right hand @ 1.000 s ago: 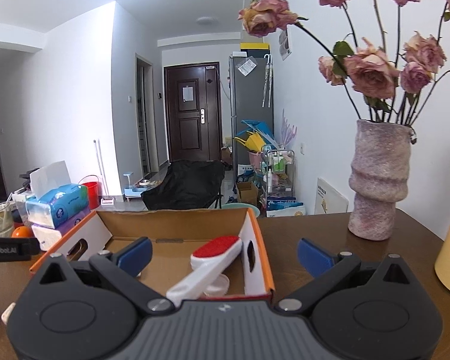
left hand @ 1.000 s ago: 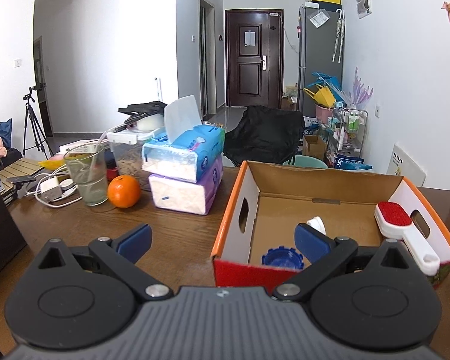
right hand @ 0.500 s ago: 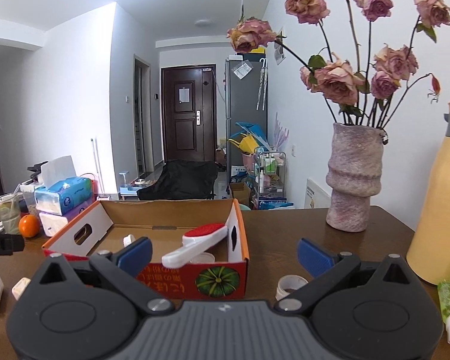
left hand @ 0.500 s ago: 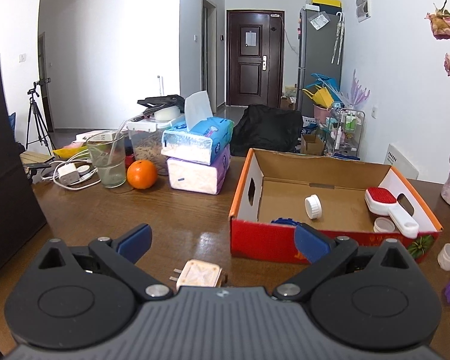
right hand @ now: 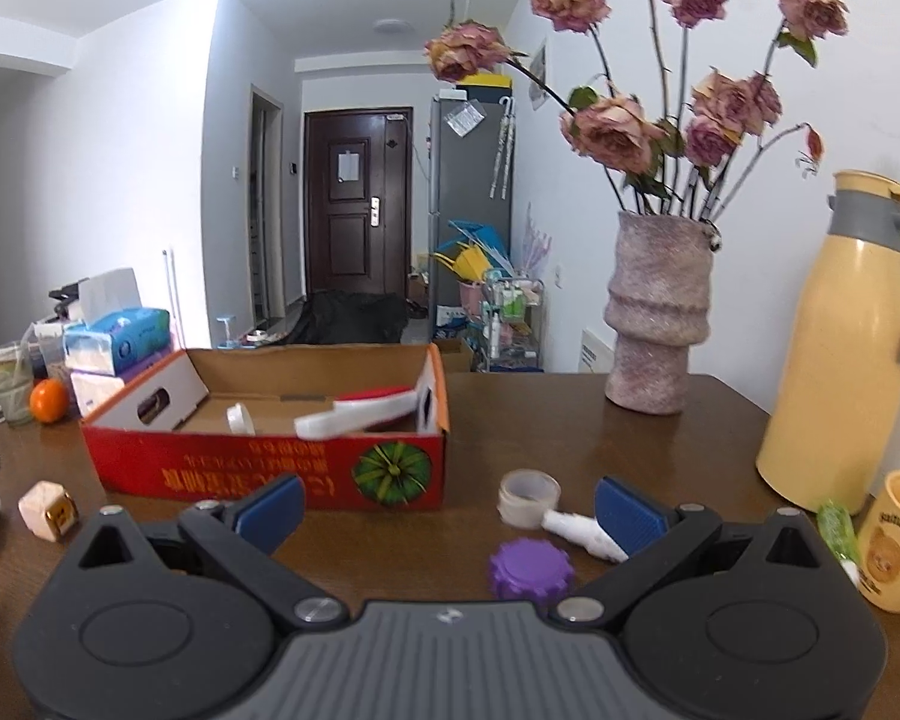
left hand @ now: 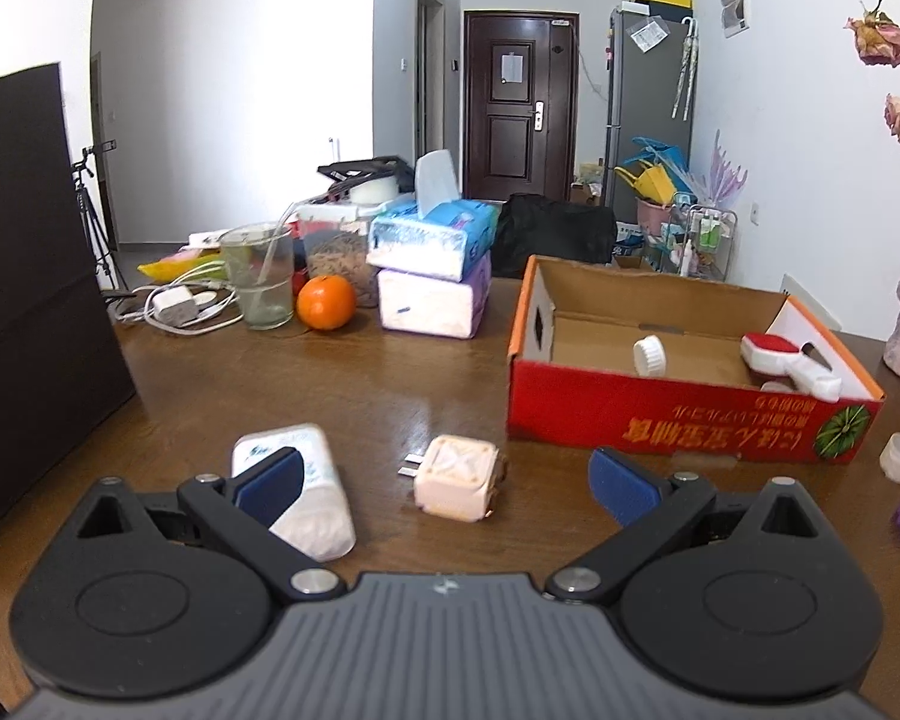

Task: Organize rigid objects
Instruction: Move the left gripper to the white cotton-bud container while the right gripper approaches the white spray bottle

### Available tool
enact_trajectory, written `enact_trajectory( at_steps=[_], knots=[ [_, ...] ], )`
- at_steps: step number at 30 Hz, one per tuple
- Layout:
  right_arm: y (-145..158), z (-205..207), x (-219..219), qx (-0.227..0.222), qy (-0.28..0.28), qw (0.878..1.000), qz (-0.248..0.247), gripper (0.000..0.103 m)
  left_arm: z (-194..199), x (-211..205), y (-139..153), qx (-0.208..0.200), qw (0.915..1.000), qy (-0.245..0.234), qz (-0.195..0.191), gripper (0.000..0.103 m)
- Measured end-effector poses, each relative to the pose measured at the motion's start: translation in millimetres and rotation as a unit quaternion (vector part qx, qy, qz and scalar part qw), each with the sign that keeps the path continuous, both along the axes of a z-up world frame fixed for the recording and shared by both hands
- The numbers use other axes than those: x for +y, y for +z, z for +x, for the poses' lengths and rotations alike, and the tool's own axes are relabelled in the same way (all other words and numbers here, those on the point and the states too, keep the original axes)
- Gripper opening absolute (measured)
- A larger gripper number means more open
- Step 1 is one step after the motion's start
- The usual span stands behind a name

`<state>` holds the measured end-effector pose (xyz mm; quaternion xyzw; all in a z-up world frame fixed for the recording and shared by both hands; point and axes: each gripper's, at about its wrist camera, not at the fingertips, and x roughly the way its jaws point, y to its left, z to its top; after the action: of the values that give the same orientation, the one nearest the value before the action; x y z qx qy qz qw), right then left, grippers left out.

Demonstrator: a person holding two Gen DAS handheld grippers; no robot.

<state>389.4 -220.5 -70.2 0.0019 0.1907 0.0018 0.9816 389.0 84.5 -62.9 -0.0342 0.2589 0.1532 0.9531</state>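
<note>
Brown wood fills the left wrist view: the tabletop (left hand: 342, 384) carries a red cardboard box (left hand: 684, 414) with a white ribbed cap (left hand: 649, 357) and a white lint brush with a red pad (left hand: 786, 360) inside. The left gripper (left hand: 444, 483) hangs spread wide and holds nothing. A cream cube-shaped plug adapter (left hand: 457, 485) lies between its fingers, and a white soft packet (left hand: 297, 498) lies under the left finger.

In the right wrist view the right gripper (right hand: 447, 507) is likewise spread apart and empty. A purple notched plastic cap (right hand: 531, 570) sits between its fingers, and a clear plastic cup (right hand: 528, 497) lies just beyond, near the box. A pink textured vase (right hand: 657, 312) and a yellow thermos jug (right hand: 840, 360) stand to the right.
</note>
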Motion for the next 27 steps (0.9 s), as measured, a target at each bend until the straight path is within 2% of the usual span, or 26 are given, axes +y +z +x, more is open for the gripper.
enact_trajectory(
  at_steps=[10, 27],
  knots=[
    [-24.6, -18.0, -31.0, 0.033, -0.047, 0.998, -0.004, 0.103, -22.6, 26.5, -20.3, 0.012, 0.9992, 0.038, 0.007, 0.103],
    [-48.1, -13.9, -68.6, 0.066, -0.101, 0.993, -0.010, 0.103, -15.7, 66.1, -39.1, 0.044, 0.9960, 0.077, -0.011, 0.103]
  ],
)
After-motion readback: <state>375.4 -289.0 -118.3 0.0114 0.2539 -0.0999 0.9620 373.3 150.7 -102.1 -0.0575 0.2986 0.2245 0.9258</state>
